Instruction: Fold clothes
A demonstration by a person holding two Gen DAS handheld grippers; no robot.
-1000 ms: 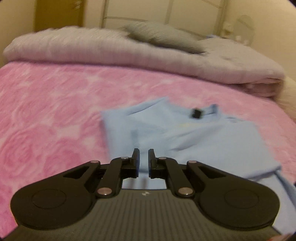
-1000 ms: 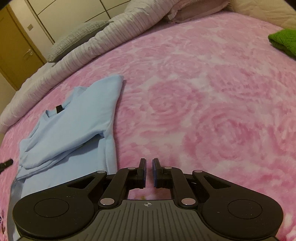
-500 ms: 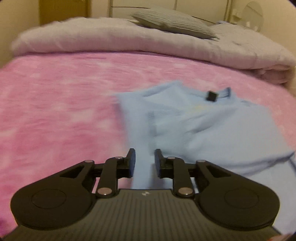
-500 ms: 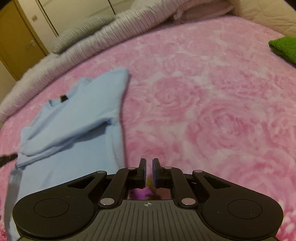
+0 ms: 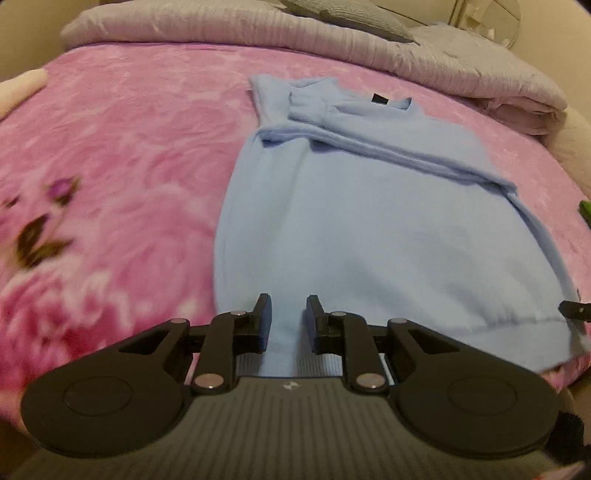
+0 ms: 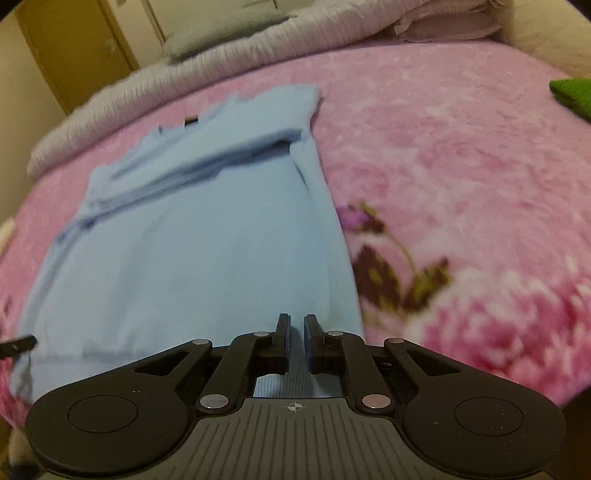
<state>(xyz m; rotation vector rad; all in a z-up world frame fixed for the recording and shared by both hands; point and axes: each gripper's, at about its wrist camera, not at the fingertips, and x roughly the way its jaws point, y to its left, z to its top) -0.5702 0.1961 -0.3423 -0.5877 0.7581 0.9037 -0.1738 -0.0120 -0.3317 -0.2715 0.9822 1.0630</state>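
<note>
Sleeves folded in; left gripper part-open and right gripper near-closed, both empty over the blue sweater's near hem, next pinch hem and fold far.

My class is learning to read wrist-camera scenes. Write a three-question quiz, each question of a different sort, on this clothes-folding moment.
1. True or false: the sleeves of the light blue sweater are already folded across its chest.
2. Multiple choice: what lies between the fingers of the left gripper? A) the sweater's hem B) the grey pillow C) the green cloth
3. Fill the gap: the sweater lies on a ____ floral blanket.

Key: 1 true; 2 A; 3 pink.
</note>
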